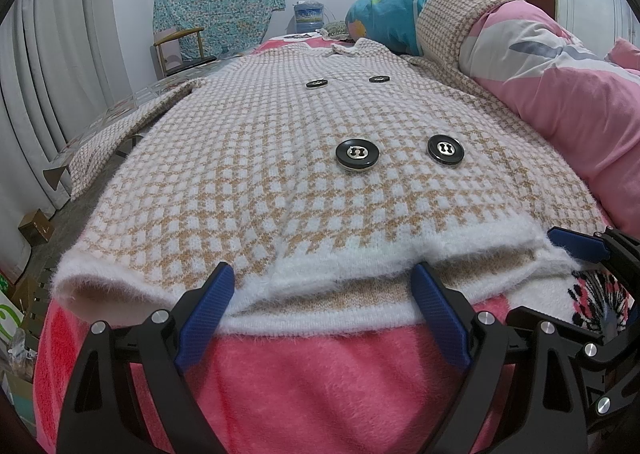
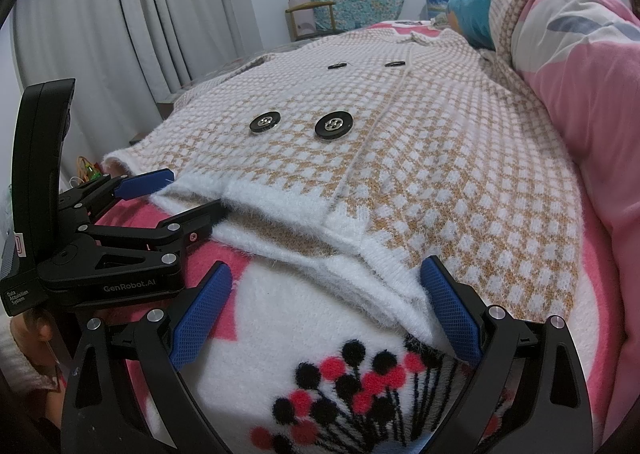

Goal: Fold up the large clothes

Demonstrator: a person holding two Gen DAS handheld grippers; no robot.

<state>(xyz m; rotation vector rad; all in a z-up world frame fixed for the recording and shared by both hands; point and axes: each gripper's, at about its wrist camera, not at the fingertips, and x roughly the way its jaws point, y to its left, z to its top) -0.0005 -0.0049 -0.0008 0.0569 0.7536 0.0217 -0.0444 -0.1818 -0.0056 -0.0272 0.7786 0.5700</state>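
A beige-and-white checked knit coat point(image 1: 280, 174) point(image 2: 440, 174) with large black buttons point(image 1: 357, 155) point(image 2: 332, 127) lies flat, front up, on a pink fleece blanket point(image 1: 320, 366) covering a bed. Its fluffy white hem point(image 1: 320, 286) faces me. My left gripper point(image 1: 322, 278) point(image 2: 196, 192) stands open with the hem's middle part between its blue pads, not pinched. My right gripper point(image 2: 326, 272) is open too, astride the hem's right corner point(image 2: 380, 278). One blue pad point(image 1: 576, 248) of the right gripper shows at the right edge of the left wrist view.
A rolled pink quilt point(image 1: 560, 94) point(image 2: 592, 94) and a teal pillow point(image 1: 384, 14) line the coat's right side. Grey curtains point(image 2: 140, 14), a chair point(image 1: 180, 46) and floor boxes point(image 1: 36, 226) stand left of the bed. A hand point(image 2: 36, 330) holds the left gripper's handle.
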